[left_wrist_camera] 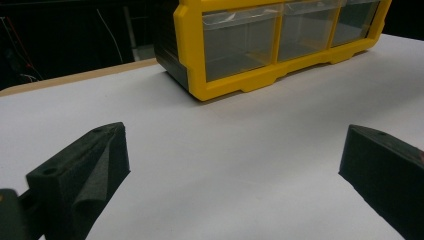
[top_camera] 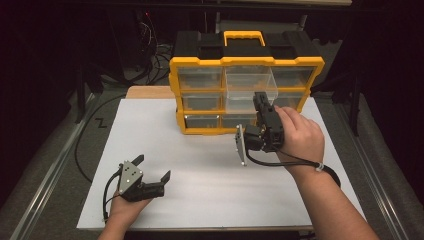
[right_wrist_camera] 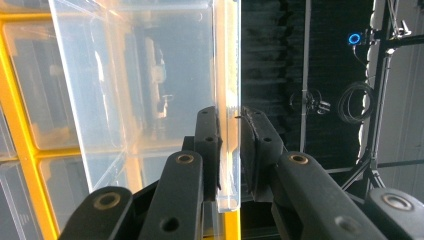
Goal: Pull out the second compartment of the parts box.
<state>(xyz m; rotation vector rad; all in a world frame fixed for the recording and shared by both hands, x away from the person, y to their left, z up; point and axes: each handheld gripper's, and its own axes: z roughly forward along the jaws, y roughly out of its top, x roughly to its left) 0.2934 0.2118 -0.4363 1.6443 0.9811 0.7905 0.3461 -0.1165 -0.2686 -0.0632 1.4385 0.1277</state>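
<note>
now the right gripper (top_camera: 261, 101) has its jaws pinched on the front wall of a clear drawer (top_camera: 250, 85).

the drawer sticks out of the middle of the top row of a yellow and black drawer cabinet (top_camera: 190, 62), which stands at the far side of the white table (top_camera: 200, 190). in the right gripper view the thin clear wall runs between the two black jaws, which press on it from both sides. the left gripper (top_camera: 152, 170) rests low over the near left of the table, well apart from the cabinet, jaws wide open with nothing between them.

A white table (top_camera: 200, 170) stands in a dark room over grey floor (top_camera: 45, 160).
</note>
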